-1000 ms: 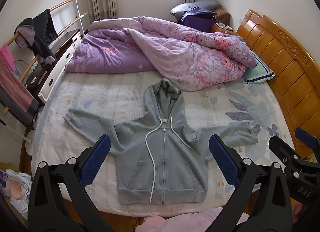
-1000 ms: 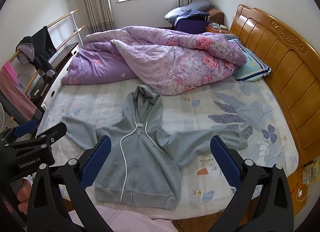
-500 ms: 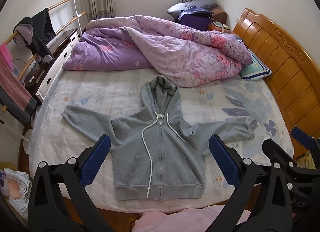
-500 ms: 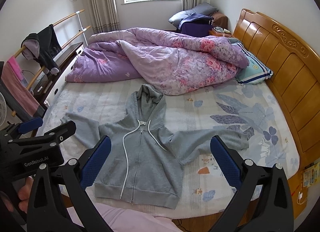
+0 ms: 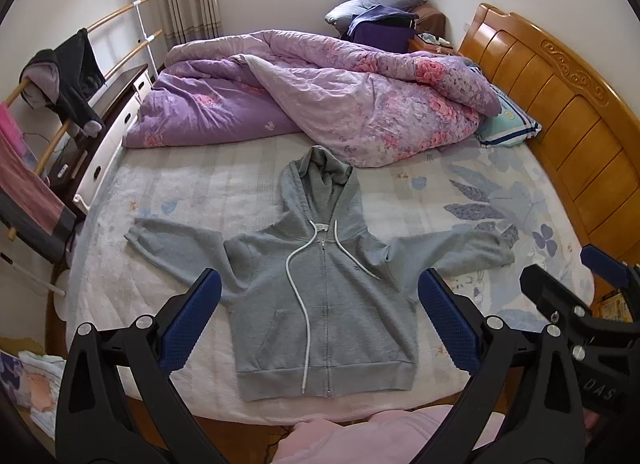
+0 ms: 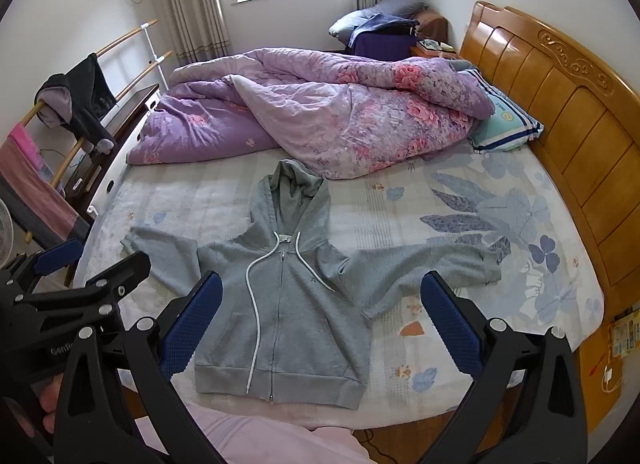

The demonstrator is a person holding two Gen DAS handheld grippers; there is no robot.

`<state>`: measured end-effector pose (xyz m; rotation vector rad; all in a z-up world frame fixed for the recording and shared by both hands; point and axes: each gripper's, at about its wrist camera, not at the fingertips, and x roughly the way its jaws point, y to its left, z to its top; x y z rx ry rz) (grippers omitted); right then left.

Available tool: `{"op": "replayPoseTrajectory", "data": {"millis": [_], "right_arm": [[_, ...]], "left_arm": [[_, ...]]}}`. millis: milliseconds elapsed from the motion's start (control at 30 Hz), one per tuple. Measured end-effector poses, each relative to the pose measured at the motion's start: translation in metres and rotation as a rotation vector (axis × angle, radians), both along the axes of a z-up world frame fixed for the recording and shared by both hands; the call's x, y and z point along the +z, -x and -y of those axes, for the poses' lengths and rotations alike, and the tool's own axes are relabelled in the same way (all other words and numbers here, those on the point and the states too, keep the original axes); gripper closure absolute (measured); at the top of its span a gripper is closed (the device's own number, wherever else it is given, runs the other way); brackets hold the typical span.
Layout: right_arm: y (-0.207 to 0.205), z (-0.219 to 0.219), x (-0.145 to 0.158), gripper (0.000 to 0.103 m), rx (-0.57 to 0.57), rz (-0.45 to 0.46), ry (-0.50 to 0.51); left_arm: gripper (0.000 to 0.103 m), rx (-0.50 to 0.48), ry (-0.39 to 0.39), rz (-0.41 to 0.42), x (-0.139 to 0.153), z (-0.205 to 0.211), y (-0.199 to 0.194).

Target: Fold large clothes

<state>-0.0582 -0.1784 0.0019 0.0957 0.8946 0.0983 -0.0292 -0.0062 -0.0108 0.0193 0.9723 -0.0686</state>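
While both grippers hang above the near edge of the bed, the grey hoodie lies flat on the sheet, zipped up, front side upward, with its hem close to that near edge. Its hood points away toward the purple quilt, and the tip of the hood is touching or almost touching the quilt; I cannot tell which. Both sleeves are stretched out to the sides of the hoodie body, one toward the wooden headboard, the other toward the drying rack. The left gripper has its jaws spread wide and holds nothing; in its own view the hoodie body is seen between the blue pads. The right gripper is also wide apart and empty, above the hoodie side nearer the headboard. A striped pillow rests between the quilt and the headboard.
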Motion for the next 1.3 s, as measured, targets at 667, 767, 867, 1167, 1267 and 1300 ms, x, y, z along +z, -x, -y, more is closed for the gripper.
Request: {"op": "replayPoseTrajectory", "data": {"millis": [667,767,867,1167,1267,1300], "right_arm": [[-0.006,-0.012,-0.003,0.007,0.015,-0.031,-0.009],[-0.005,-0.012,-0.003,0.007,0.009,-0.035,-0.013],[-0.006,-0.011,-0.004,0.007,0.001,-0.038,-0.011],[-0.006,-0.009,-0.007,0.007,-0.001,-0.052,-0.011],[-0.006,-0.009,-0.008,0.007,-0.001,-0.055,-0.012],[-0.005,-0.01,-0.009,0.007,0.0,-0.057,-0.011]], "left_arm": [[0.005,0.02,0.0,-0.009,0.001,-0.015,-0.003],[0.005,0.014,0.011,-0.017,0.0,-0.016,-0.003],[0.005,0.009,0.015,-0.016,0.0,-0.016,-0.004],[0.005,0.007,0.024,-0.024,-0.002,-0.014,-0.005],[0.005,0.008,0.026,-0.026,-0.003,-0.014,-0.005],[0.005,0.008,0.026,-0.026,-0.003,-0.014,-0.005]]}}
